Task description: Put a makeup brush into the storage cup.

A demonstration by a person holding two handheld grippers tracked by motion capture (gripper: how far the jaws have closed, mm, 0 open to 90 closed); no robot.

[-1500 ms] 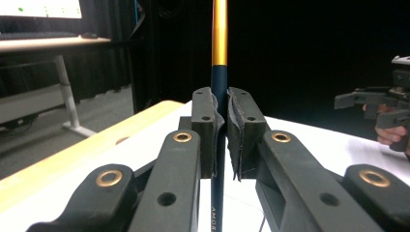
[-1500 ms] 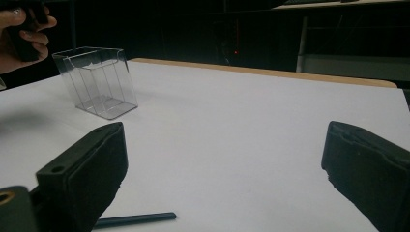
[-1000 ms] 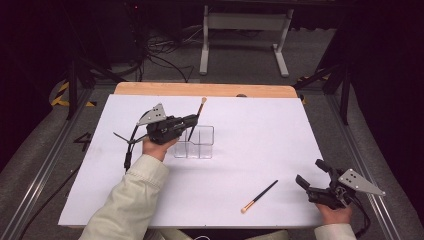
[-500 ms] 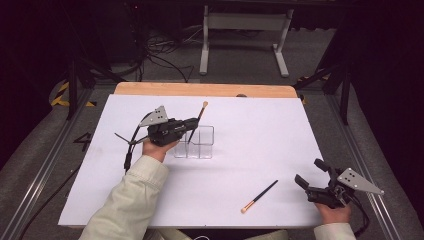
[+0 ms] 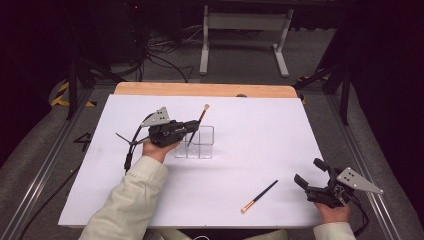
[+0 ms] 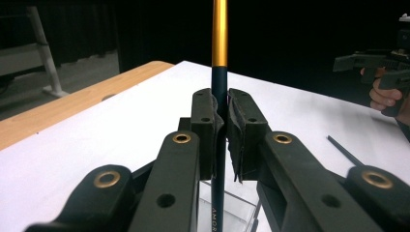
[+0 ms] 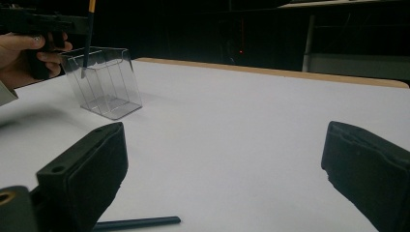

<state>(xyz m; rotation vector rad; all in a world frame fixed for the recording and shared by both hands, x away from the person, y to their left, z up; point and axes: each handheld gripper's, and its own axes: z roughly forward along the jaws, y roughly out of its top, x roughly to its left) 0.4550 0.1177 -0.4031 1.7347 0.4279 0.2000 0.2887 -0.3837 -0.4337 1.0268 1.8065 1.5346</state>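
My left gripper [image 5: 192, 126] is shut on the dark handle of a makeup brush [image 5: 202, 114]. The brush is tilted, bristles up, with its lower end in a clear divided organizer [image 5: 205, 145]. In the left gripper view the pads [image 6: 205, 121] clamp the brush [image 6: 220, 72] below its gold band, above the organizer [image 6: 234, 212]. A second brush [image 5: 258, 196] lies flat near the table's front right. Right of it, my right gripper [image 5: 306, 171] rests open on the table. Its jaws stand wide apart around nothing [image 7: 225, 145], with that second brush's handle [image 7: 135, 223] just in front of them.
White paper [image 5: 260, 130] covers the table, with a wooden strip [image 5: 200, 90] along the far edge. A metal stand [image 5: 240, 30] and cables [image 5: 150, 55] lie on the floor beyond. Metal rails [image 5: 45, 160] run along both sides.
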